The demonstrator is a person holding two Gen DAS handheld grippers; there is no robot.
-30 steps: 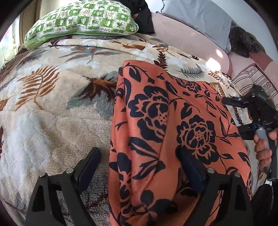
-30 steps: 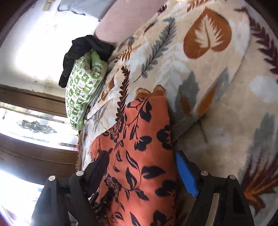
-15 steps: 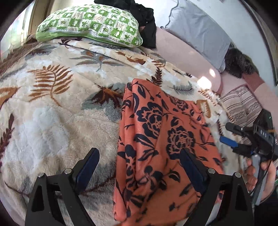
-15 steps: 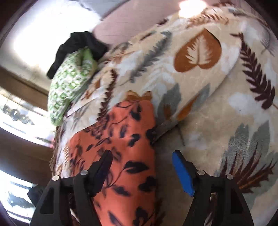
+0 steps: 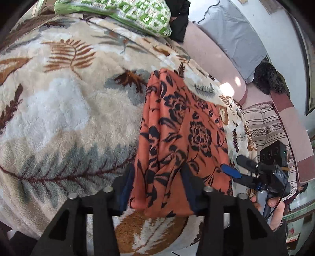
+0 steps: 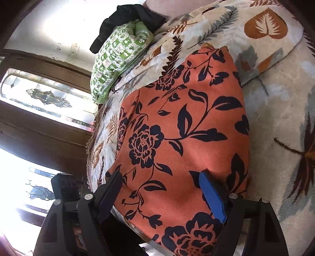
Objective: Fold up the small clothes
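Note:
An orange garment with a black flower print [image 5: 177, 126] lies lengthwise on a leaf-patterned fleece blanket [image 5: 65, 110]. My left gripper [image 5: 156, 183] stands at the garment's near left corner, its jaws partly closed with the bunched cloth between them. My right gripper [image 6: 159, 189] is open over the garment's [image 6: 177, 126] near right part, with its blue pad [image 6: 211, 197] on the cloth. The right gripper also shows in the left wrist view [image 5: 240, 167], at the garment's right edge, held by a hand.
A green-and-white pillow [image 5: 128, 13] and a black cloth [image 5: 181, 17] lie at the head of the bed. A grey pillow [image 5: 232, 33] leans on the pink headboard [image 5: 208, 53]. A striped sheet [image 5: 263, 126] is at the right. A dark wooden window frame [image 6: 45, 116] is at the left.
My left gripper has narrowed around the garment's near left corner, which now bunches between its jaws. My right gripper has moved in over the garment.

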